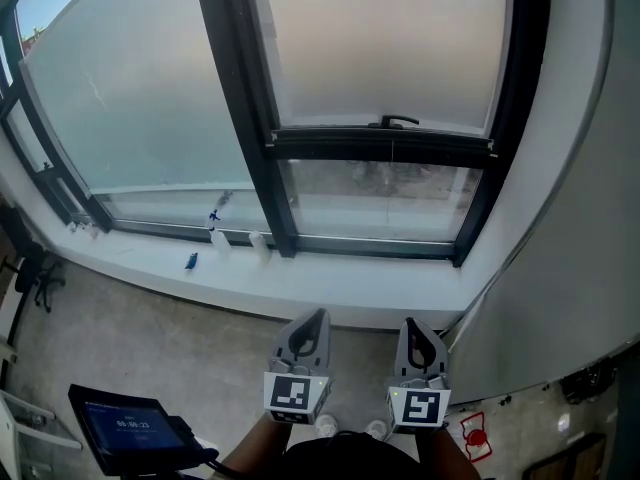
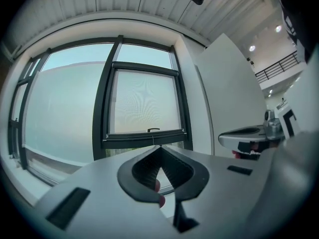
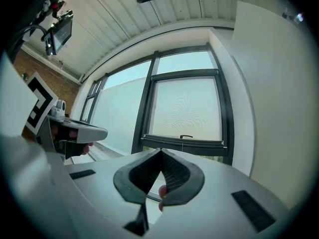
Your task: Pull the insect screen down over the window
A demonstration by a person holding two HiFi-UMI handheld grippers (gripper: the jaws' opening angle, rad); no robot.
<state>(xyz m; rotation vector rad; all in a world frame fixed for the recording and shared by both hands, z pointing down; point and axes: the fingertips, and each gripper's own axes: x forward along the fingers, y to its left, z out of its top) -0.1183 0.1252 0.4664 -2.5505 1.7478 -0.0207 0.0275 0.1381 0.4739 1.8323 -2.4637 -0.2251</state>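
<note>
Scene: A person stands on a concrete floor [image 1: 180, 338] facing a dark-framed window [image 1: 282, 148], a two-jaw tool in each hand, both held level and side by side.

Insect screen: The pale insect screen [image 1: 380, 38] hangs over the right-hand pane and covers it from the top down to a dark bottom bar [image 1: 380, 146]. Under the bar a strip of clear glass [image 1: 375, 203] is uncovered above the lower frame.

Handle: A small dark handle [image 1: 398, 121] sits on top of the bar near its middle, and a thin cord [image 1: 392, 158] drops from the bar just beneath it.

Left gripper: The left gripper [image 1: 318, 314] points at the window, well apart from it. In the left gripper view its jaws are pressed together at the tips with nothing between them [image 2: 160, 147]; a fingertip [image 2: 158, 185] shows underneath.

Right gripper: The right gripper [image 1: 412, 324] is just beside the left and aims the same way. Its jaws also meet tip to tip and grip nothing [image 3: 160, 151], and it stands equally far from the screen's bar.

Sill: The white sill [image 1: 330, 273] carries a few small blue and white items [image 1: 215, 230] near the left pane's corner; what they are cannot be told.

Foreground: A dark tablet [image 1: 125, 428] is at lower left, and a white wall [image 1: 570, 228] closes the right side.
</note>
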